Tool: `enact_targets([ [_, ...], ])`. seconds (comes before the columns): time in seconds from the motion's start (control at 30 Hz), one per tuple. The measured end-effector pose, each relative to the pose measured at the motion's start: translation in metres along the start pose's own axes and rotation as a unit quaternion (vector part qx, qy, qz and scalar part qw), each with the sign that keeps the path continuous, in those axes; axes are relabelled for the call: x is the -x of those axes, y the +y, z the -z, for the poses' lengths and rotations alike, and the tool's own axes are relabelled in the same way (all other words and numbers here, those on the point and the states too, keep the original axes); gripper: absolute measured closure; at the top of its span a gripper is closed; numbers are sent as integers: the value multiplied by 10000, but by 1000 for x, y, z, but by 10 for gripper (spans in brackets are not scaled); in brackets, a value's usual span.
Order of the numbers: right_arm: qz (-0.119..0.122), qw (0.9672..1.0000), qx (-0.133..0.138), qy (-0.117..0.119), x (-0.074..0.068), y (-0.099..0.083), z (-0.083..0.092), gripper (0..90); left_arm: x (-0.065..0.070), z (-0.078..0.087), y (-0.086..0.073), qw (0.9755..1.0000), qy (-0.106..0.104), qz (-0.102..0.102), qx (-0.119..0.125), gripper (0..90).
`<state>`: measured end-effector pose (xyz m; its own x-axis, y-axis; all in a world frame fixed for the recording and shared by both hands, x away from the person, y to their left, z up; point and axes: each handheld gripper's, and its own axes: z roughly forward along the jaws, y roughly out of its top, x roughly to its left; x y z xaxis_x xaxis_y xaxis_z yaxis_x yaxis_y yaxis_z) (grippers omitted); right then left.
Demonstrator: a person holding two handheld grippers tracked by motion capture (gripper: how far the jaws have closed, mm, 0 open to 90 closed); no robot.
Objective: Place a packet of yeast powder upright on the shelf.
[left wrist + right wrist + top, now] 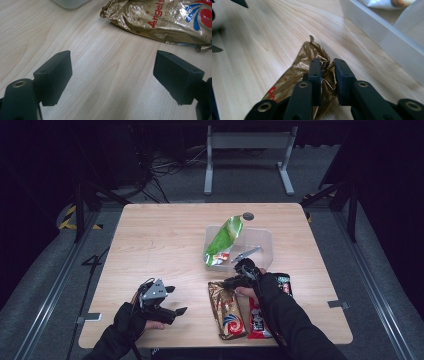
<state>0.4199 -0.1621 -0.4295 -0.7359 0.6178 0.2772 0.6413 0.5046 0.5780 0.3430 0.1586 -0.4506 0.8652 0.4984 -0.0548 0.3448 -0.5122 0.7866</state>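
The pale wooden table (165, 245) is carrying everything, and toward its far right a clear rectangular plastic bin (263, 245) is holding a green crinkled snack bag (222, 240) that is leaning upright against the bin's wall. Just in front of the bin, a gold foil snack packet with red lettering and a blue-and-red swirl (227, 310) is lying flat on the wood, with a red snack packet (258, 320) lying touching its right side.

The right gripper (327, 67) is pinching the far end of the gold packet, its jaws nearly closed with a fold of crumpled foil between them. The left gripper (112, 75) is hovering low over bare wood near the packet's left side, its jaws spread wide and holding nothing.

The grip looks thin: only the crimped edge seems to be caught, so the slick foil could be slipping free as the packet is lifted toward the bin. The hanging body may also swing and knock the leaning green bag, or catch on the bin's near wall and drag the red packet along.
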Motion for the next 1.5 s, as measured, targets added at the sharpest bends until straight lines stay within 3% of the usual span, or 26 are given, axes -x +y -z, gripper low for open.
enact_targets([
  [0.3,388,9970,673,-23,-14,-1,38,867,-5,7,0,9998,63,105,177,159],
  [0.57,687,9874,1424,-56,-31,2,76,885,-7,11,0,9995,115,164,254,158],
  [0.67,732,9848,1572,-93,-33,3,84,887,-8,13,0,9993,147,172,292,158],
  [0.77,781,9783,1914,-122,-36,5,100,890,-10,15,-1,9991,168,218,337,158],
  [0.8,781,9783,1914,-122,-36,5,100,890,-10,15,-1,9991,168,218,337,158],
  [1.0,849,9671,2383,-262,-39,10,121,892,-11,17,-1,9988,168,253,372,158],
  [1.03,843,9627,2545,-356,-38,13,128,893,-11,18,-1,9988,186,242,370,158],
  [1.07,843,9627,2545,-356,-38,13,128,893,-11,18,-1,9988,179,252,390,158],
  [1.13,804,9578,2720,-466,-37,16,134,893,-11,18,0,9988,178,221,404,157],
  [1.17,787,9534,2854,-575,-36,20,138,894,-10,19,0,9988,176,229,405,158],
  [1.2,787,9534,2854,-575,-36,20,138,894,-10,19,0,9988,176,229,405,158],
  [1.23,787,9509,2916,-671,-36,22,140,894,-10,19,0,9987,171,234,413,158],
  [1.37,596,9387,3244,-1001,-29,33,142,895,-9,19,0,9988,151,236,411,158],
  [1.5,425,9285,3492,-1185,-22,44,142,894,-10,20,0,9988,147,205,429,158],
])
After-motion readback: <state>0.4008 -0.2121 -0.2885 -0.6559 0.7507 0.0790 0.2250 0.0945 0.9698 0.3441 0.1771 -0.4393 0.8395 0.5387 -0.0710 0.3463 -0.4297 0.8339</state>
